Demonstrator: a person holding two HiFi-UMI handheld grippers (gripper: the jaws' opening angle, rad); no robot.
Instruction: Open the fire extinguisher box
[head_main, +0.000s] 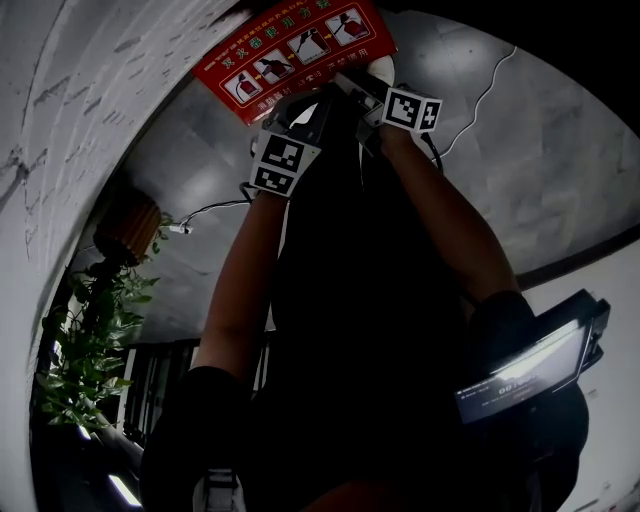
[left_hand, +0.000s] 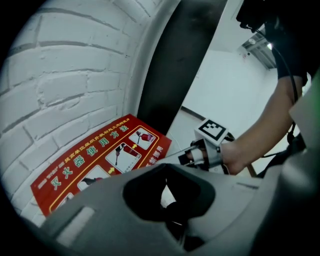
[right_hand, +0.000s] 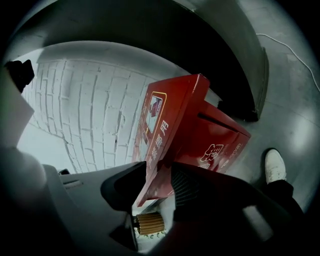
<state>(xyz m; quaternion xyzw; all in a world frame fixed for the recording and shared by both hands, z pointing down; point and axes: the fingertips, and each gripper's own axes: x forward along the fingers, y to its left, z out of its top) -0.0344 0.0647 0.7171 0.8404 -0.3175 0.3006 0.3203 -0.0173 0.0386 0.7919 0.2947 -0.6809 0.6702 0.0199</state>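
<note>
The red fire extinguisher box (right_hand: 220, 142) stands on the floor against a white brick wall. Its lid (right_hand: 167, 117), printed with instruction pictures, is lifted off the body with a dark gap under it. My right gripper (right_hand: 157, 172) is open, with the lid's lower corner between its jaws; no squeeze on it shows. In the head view the lid (head_main: 295, 45) sits at the top, with my right gripper (head_main: 370, 90) at its near edge and my left gripper (head_main: 290, 135) just below. My left gripper (left_hand: 165, 169) hangs over the lid (left_hand: 100, 157), jaws together, holding nothing.
The white brick wall (left_hand: 65, 85) rises behind the box, beside a dark pillar (left_hand: 185, 55). A potted plant (head_main: 95, 330) stands at the left. A thin cable (head_main: 485, 95) runs over the grey floor. A white shoe (right_hand: 275, 166) is near the box. A lit device (head_main: 530, 370) hangs at the person's side.
</note>
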